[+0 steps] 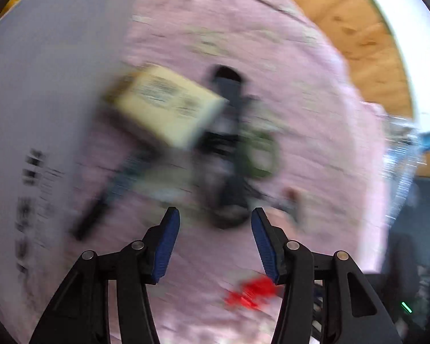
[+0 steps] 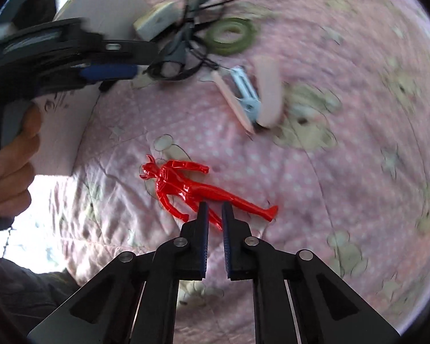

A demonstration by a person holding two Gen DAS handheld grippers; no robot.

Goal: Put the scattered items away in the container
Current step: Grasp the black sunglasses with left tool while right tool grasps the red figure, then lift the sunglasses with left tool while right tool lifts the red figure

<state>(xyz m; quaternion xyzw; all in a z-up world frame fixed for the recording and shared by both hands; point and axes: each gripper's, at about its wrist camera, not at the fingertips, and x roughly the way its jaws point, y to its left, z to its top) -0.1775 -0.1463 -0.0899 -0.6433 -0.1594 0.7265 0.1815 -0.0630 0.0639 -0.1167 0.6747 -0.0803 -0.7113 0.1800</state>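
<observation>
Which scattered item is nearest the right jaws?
The glossy red plastic horned figure, lying flat on the pink quilt with its legs at the jaw tips. The green tape ring and pink clip lie farther off.

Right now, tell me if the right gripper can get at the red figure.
Probably yes. The right gripper hangs right over the red figure's legs on the pink quilt, with nothing between them. But its jaws are nearly closed, so it likely must open wider first.
</observation>
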